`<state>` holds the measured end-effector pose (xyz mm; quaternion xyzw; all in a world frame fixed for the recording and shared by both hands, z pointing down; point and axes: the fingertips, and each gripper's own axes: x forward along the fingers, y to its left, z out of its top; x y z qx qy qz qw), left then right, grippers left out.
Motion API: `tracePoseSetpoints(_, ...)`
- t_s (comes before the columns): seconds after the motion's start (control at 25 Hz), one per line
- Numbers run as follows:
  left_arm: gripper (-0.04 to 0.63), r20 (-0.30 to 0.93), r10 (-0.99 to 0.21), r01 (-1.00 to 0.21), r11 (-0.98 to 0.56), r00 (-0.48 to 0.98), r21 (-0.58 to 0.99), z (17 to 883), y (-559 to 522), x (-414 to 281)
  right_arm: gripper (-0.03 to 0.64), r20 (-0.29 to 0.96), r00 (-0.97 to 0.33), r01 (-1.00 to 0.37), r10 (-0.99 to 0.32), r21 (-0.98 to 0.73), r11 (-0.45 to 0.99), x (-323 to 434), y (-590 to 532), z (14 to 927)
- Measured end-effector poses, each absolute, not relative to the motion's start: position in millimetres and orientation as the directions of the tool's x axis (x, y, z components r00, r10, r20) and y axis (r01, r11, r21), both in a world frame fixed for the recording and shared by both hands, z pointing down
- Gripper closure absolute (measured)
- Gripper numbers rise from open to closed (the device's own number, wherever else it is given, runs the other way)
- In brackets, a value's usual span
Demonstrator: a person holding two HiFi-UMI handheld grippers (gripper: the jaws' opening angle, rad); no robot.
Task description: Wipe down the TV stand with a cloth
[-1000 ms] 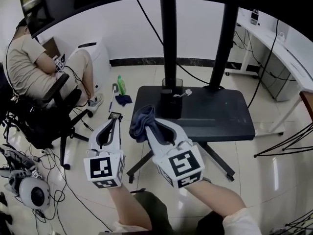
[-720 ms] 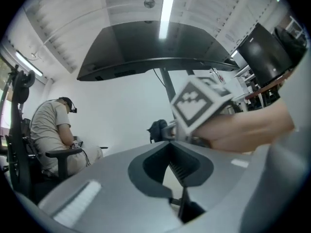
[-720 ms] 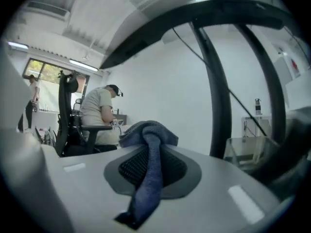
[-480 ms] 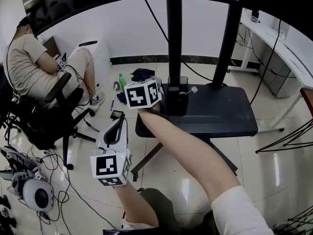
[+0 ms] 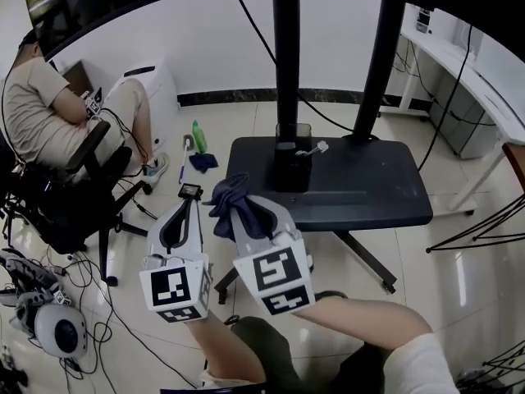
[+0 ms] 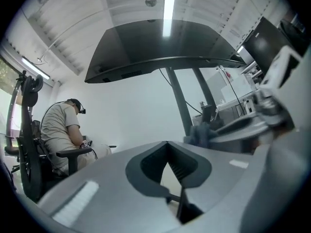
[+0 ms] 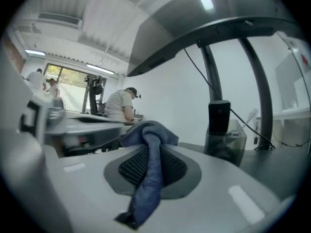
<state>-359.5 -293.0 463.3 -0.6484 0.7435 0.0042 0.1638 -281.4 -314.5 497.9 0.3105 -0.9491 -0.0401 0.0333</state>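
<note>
Right tool [image 5: 248, 213] has withdrawn from the flat black TV stand's [image 5: 369, 189] left edge, clamped on the crumpled blue fabric cloth [image 5: 223, 202]; left tool [image 5: 187, 207] jaws together, empty.

Cloth [image 5: 230, 197] between fingers of right gripper [image 5: 243, 212], before TV stand [image 5: 369, 189]; left gripper [image 5: 190, 203] just left.

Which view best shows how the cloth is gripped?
The right gripper view: the blue cloth is pinched between the closed fingers of the right gripper, its tail trailing toward the camera. The head view shows it only as a bunch at the gripper's tip; the left gripper view catches a blurred blue patch.
</note>
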Motion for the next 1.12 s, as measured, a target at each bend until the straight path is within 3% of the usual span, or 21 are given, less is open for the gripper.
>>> tracePoseSetpoints(0.12, 0.468, -0.227, -0.972, -0.973, 0.109, -0.061, -0.202, 470, -307, -350, 0.568, -0.036, -0.839, -0.544, -0.543, 0.084, 0.835, -249, -271, 507)
tracePoseSetpoints(0.24, 0.468, -0.245, -0.969, -0.979, 0.078, -0.03, -0.19, 468, -312, -339, 0.568, -0.088, -0.803, -0.593, -0.589, 0.022, 0.805, -196, -264, 503)
tracePoseSetpoints(0.44, 0.468, -0.269, -0.962, -0.975, 0.022, 0.039, -0.221, 459, -319, -306, 0.568, -0.146, -0.693, -0.712, -0.706, -0.016, 0.702, -121, -399, 466)
tracePoseSetpoints(0.6, 0.468, -0.251, -0.966, -0.97, -0.007, 0.069, -0.243, 458, -319, -287, 0.566, 0.049, -0.665, -0.745, -0.745, -0.111, 0.658, -131, -510, 469)
tracePoseSetpoints(0.76, 0.468, -0.241, -0.968, -0.968, -0.003, 0.065, -0.249, 456, -319, -273, 0.56, 0.216, -0.576, -0.815, -0.788, -0.081, 0.574, -143, -571, 500)
tracePoseSetpoints(0.96, 0.468, -0.268, -0.956, -0.962, -0.044, 0.118, -0.268, 451, -323, -254, 0.56, 0.168, -0.646, -0.758, -0.745, -0.024, 0.652, -141, -513, 495)
tracePoseSetpoints(1.12, 0.504, -0.21, -0.967, -0.965, -0.089, 0.142, -0.246, 458, -333, -228, 0.559, 0.029, -0.678, -0.733, -0.735, 0.052, 0.678, -112, -425, 484)
